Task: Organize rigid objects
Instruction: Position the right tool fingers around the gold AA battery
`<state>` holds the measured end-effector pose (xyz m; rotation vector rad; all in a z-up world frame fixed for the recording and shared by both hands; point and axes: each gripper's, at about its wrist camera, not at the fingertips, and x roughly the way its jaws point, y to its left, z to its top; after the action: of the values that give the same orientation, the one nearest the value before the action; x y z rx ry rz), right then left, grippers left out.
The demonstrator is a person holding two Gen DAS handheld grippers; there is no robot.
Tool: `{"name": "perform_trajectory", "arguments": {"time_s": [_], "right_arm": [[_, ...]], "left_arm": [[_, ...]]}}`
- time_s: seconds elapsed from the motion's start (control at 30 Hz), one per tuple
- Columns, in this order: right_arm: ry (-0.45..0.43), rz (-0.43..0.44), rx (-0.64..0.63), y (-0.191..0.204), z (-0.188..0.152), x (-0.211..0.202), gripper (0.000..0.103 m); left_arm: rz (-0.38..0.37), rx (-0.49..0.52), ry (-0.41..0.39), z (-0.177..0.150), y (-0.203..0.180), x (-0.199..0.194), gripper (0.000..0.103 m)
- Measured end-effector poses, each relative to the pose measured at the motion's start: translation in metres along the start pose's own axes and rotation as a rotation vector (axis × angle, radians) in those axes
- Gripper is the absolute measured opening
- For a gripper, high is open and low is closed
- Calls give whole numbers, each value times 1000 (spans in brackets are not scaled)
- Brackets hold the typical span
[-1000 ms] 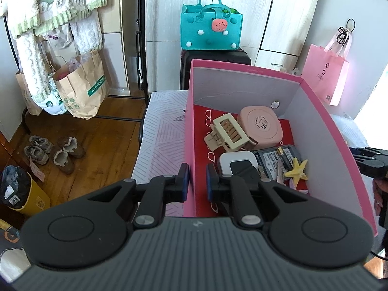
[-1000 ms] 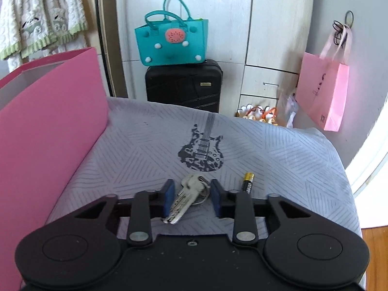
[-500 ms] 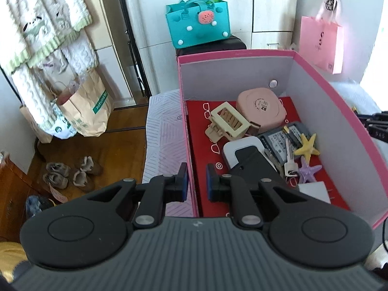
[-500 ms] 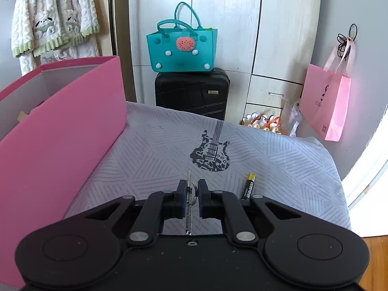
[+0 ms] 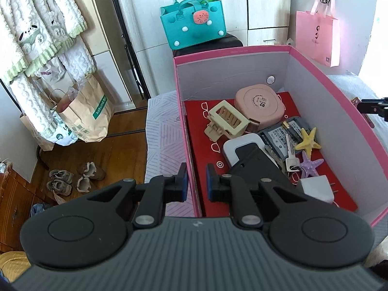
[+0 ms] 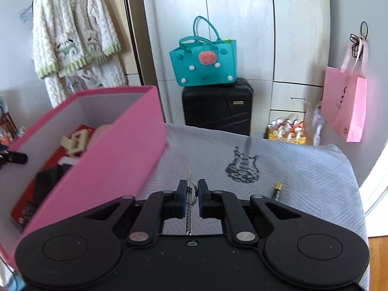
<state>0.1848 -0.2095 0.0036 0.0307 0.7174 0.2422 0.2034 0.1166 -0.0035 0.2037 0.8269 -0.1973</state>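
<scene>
- Right gripper (image 6: 192, 200): jaws clamped on keys (image 6: 189, 203), seen edge-on at frame centre, ring just visible between the pads; keys look lifted clear of the bedspread (image 6: 303, 167).
- Left gripper (image 5: 196, 181): jaws pinched on the near-left wall of the pink box (image 5: 191, 145), lower centre of its view, steadying it.
- Box fills the left of the right view; inside are a clip (image 5: 226, 121), round pink case (image 5: 258, 100), starfish (image 5: 308, 141), another key (image 5: 289, 154), and a charger (image 5: 317, 188).
- Battery (image 6: 277, 190) lies loose on the bedspread, lower right of the right view, not yet boxed.
- Risk: keys are thin and held by the flat only; grip is probably on one blade, hard to tell, so the rest may swing or slip off on the way over.
- Risk: keys could clip the box's right wall if carried too low.
- Risk: the box could tip if the left hold pulls on the wall.
</scene>
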Motion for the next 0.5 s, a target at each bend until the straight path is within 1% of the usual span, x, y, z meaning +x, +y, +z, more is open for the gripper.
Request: {"name": "perform_trajectory", "arguments": {"time_s": [0.17,0.23,0.3,0.4,0.5], "right_arm": [[-12,42,21,6,7,-11,11],[-18,81,34,10,11,-18,11],[-37,140,36,17,16,-28,11],[-76,258,33,32,23,-42,11],[-94,326,-10,56,27,-47,11]], "left_arm": [[-12,-17,-3,0,2,0,12],[-21,-30,-2,0,4,0,12],[-27,-37,-2,1,5,0,12],[-25,-37,-4,0,5,0,12],[-30,-39,0,1,5,0,14]]}}
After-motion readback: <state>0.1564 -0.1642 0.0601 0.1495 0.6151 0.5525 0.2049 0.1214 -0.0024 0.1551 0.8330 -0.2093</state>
